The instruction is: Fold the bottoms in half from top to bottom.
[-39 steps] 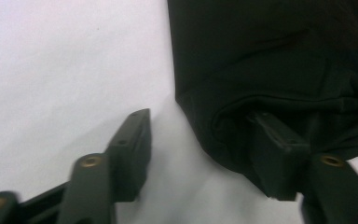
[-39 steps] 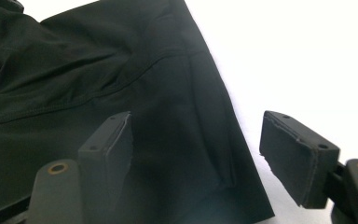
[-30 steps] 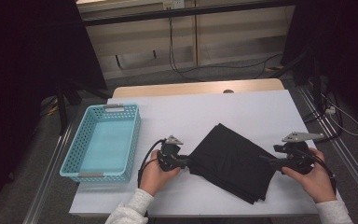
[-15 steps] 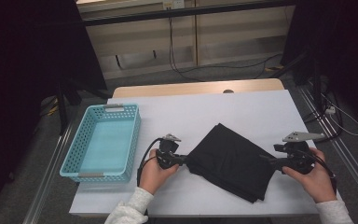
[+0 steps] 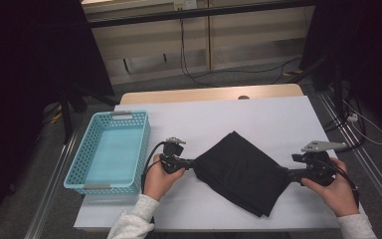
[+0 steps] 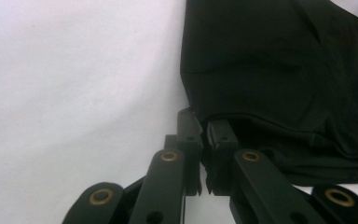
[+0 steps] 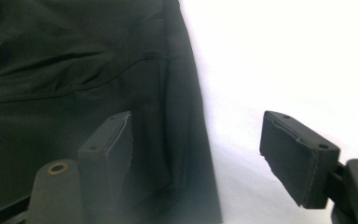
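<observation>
A black cloth (image 5: 241,172) lies crumpled on the white table (image 5: 278,119), stretched between my two grippers. My left gripper (image 5: 195,163) lies flat at the cloth's left corner. In the left gripper view its jaws (image 6: 204,126) are pressed nearly together, pinching the hem of the cloth (image 6: 279,70). My right gripper (image 5: 284,174) is at the cloth's right edge. In the right gripper view it (image 7: 196,123) stands wide open. One jaw sits over the cloth (image 7: 74,70) and the other over bare table, with no pad pressing on the fabric.
A light blue plastic basket (image 5: 143,149) stands at the table's left side, just left of my left hand. Beyond the table's far wooden edge (image 5: 209,93) are cables on the floor. Bare table lies behind the cloth.
</observation>
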The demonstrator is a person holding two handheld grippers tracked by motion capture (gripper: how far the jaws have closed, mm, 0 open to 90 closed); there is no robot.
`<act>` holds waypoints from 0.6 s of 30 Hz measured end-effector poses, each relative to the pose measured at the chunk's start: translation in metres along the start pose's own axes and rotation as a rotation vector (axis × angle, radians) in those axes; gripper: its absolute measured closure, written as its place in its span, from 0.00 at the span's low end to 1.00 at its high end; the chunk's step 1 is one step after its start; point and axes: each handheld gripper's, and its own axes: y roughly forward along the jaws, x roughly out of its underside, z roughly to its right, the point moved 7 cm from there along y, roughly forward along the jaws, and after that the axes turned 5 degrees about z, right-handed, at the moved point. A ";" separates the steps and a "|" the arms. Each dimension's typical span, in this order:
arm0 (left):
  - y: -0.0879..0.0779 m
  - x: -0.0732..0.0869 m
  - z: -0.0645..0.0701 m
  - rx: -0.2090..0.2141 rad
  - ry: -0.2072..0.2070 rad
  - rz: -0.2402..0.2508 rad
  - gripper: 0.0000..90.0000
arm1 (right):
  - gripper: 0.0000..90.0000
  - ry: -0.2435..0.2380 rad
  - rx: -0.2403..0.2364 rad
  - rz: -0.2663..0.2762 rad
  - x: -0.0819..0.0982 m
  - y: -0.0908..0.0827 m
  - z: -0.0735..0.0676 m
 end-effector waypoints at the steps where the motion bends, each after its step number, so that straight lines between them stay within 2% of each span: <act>1: 0.000 -0.001 -0.001 0.000 0.000 0.000 0.95 | 0.28 0.000 0.001 0.000 0.000 0.000 0.000; 7: 0.000 -0.005 -0.009 -0.012 -0.022 0.008 0.95 | 0.28 0.003 0.003 0.000 0.001 -0.001 0.000; 18: 0.000 -0.012 -0.017 -0.029 -0.033 0.014 0.95 | 0.28 0.008 0.007 0.010 0.002 -0.004 0.003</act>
